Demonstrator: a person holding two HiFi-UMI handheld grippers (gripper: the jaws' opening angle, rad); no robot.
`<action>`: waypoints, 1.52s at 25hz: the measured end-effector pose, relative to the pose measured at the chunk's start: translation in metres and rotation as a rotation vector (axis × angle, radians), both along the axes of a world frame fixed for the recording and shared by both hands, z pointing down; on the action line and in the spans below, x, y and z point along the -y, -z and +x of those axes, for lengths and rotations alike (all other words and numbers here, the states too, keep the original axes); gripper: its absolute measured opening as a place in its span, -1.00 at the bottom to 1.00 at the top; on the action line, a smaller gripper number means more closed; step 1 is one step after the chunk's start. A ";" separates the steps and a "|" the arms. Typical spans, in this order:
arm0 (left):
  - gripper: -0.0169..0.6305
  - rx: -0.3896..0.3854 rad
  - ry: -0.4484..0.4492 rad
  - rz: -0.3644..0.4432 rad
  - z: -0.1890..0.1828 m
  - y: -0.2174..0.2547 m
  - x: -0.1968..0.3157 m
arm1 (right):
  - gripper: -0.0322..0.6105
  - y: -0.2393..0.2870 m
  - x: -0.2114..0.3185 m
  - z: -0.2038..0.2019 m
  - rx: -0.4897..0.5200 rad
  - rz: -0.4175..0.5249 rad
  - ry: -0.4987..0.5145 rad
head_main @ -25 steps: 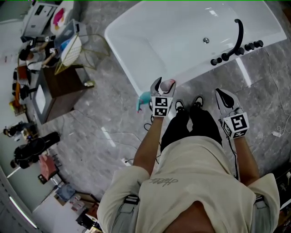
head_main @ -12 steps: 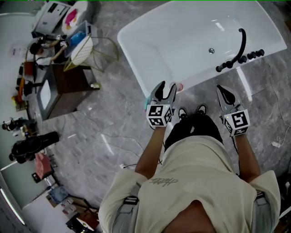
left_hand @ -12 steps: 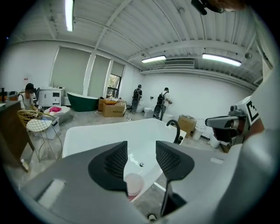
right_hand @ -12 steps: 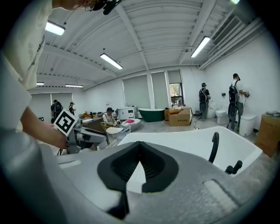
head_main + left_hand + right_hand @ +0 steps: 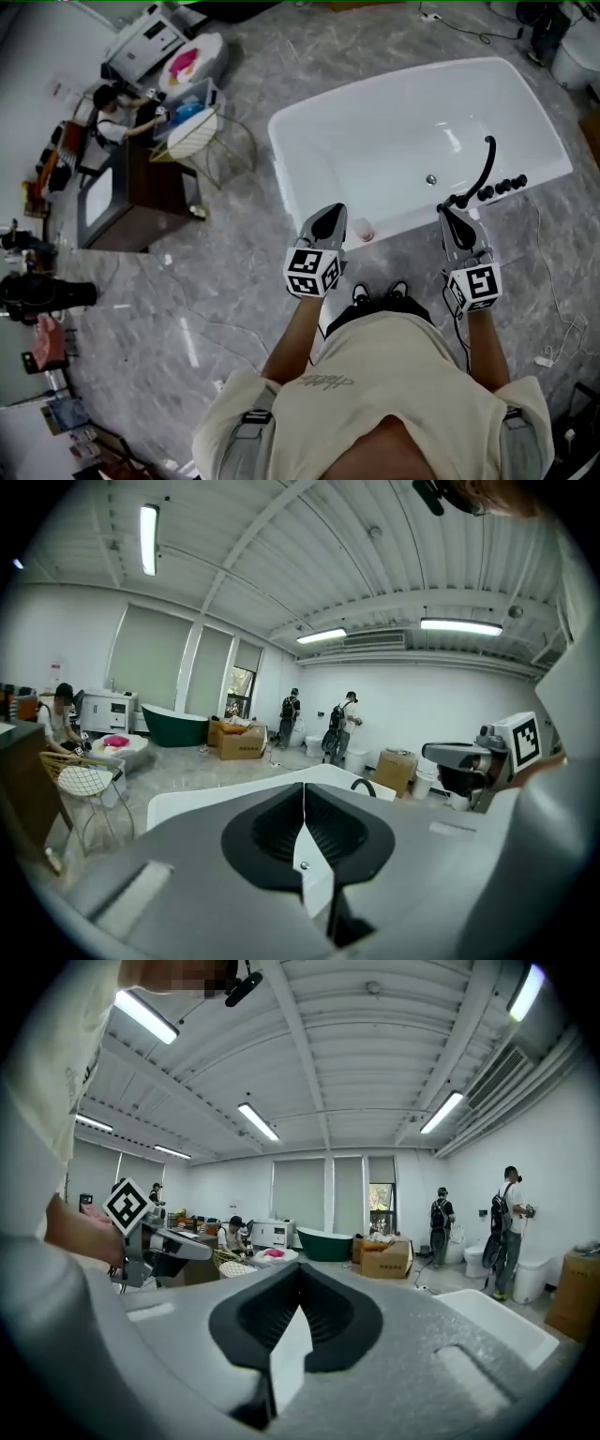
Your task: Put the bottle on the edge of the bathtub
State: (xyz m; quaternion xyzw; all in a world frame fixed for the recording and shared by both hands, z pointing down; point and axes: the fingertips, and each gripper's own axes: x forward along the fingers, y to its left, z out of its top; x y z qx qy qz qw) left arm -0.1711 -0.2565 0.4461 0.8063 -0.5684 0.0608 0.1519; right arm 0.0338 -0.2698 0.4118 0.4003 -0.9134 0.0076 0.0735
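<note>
Head view leaves the bottle (image 5: pixel 364 229) a small blur on the bathtub (image 5: pixel 283 159) rim beside the left gripper (image 5: pixel 330 217); its jaws and the right gripper's (image 5: pixel 451 221) meet, empty.

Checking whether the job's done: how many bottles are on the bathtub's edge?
1. The bottle stands on the bathtub's near edge, just right of the shut left gripper, not touching it. The right gripper hides a bit of that edge.
</note>
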 end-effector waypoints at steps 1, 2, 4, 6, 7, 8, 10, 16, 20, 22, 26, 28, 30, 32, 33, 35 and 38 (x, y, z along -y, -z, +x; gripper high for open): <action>-0.90 -0.011 0.003 0.017 -0.001 0.009 0.001 | -0.89 0.010 0.001 -0.001 0.006 0.021 0.000; -0.90 -0.017 0.003 0.033 -0.002 0.017 0.002 | -0.89 0.019 0.002 -0.002 0.012 0.040 -0.001; -0.90 -0.017 -0.006 0.051 -0.003 0.028 0.002 | -0.89 0.034 0.003 -0.004 0.027 0.070 -0.007; -0.90 -0.012 -0.022 0.051 -0.002 0.035 0.003 | -0.89 0.044 0.004 -0.005 0.038 0.089 -0.012; -0.90 -0.009 -0.030 0.049 0.000 0.038 0.003 | -0.89 0.048 0.003 -0.005 0.040 0.096 -0.013; -0.90 -0.003 -0.036 0.051 0.001 0.040 0.002 | -0.89 0.052 0.002 -0.005 0.038 0.101 -0.011; -0.90 0.004 -0.030 0.075 0.003 0.047 0.002 | -0.89 0.057 0.001 -0.005 0.026 0.110 -0.006; -0.90 -0.006 0.006 0.128 0.000 0.065 0.007 | -0.89 0.067 0.002 0.003 0.043 0.131 -0.016; -0.90 0.012 0.002 0.159 0.004 0.080 0.012 | -0.89 0.081 0.003 0.008 0.048 0.150 -0.016; -0.90 0.017 -0.005 0.181 0.002 0.088 0.010 | -0.89 0.086 0.003 0.007 0.085 0.146 -0.026; -0.90 0.034 -0.014 0.189 0.000 0.090 0.004 | -0.89 0.080 -0.002 0.003 0.057 0.171 -0.041; -0.90 0.032 -0.020 0.191 -0.001 0.089 -0.001 | -0.89 0.071 -0.007 -0.002 0.043 0.162 -0.028; -0.90 0.015 -0.043 0.215 -0.002 0.090 -0.002 | -0.89 0.066 -0.008 -0.006 0.060 0.137 -0.026; -0.90 -0.029 -0.067 0.235 0.000 0.092 -0.003 | -0.89 0.062 -0.005 -0.004 0.065 0.116 -0.033; -0.89 -0.036 -0.067 0.230 0.003 0.090 -0.004 | -0.89 0.061 -0.004 -0.001 0.058 0.110 -0.037; -0.90 -0.011 -0.060 0.204 0.006 0.084 -0.010 | -0.89 0.059 -0.007 0.004 0.022 0.114 -0.045; -0.89 0.010 -0.057 0.186 0.008 0.079 -0.016 | -0.89 0.056 -0.012 0.009 -0.007 0.125 -0.044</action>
